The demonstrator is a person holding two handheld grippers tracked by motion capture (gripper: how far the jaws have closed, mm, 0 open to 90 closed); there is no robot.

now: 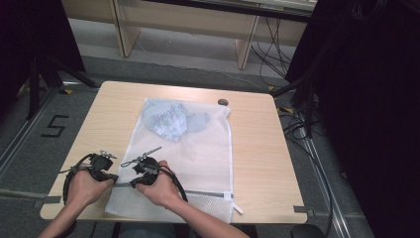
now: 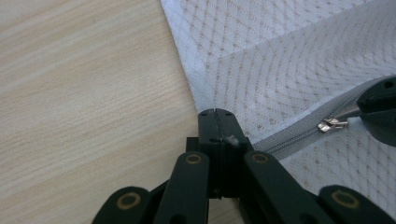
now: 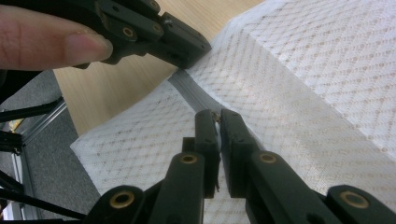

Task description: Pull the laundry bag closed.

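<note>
Mesh bag (image 1: 198,163) lies flat on the wooden tabletop (image 1: 257,148), reaching from centre to the 6 o'clock edge, with a pale blue garment (image 1: 171,121) bunched inside at its 12 o'clock end. Faint writing shows on the garment, too blurred to read. A small dark disc (image 1: 223,102) sits on the wood just beyond the bag's far corner. A grey zipper (image 2: 299,128) runs across the bag near the 6 o'clock edge. The left gripper (image 2: 215,122), fingers closed, pinches the zipper's end at the bag's 9 o'clock edge. The right gripper (image 3: 219,123), fingers nearly closed, grips the zipper pull (image 2: 332,124) just beside it. Around the tabletop: grey floor with a painted "5" (image 1: 53,126) at 9 o'clock, black curtains (image 1: 366,99) at both sides, tripod legs (image 1: 44,74), cables (image 1: 277,49), and a pale wooden desk (image 1: 198,25) at 12 o'clock.
</note>
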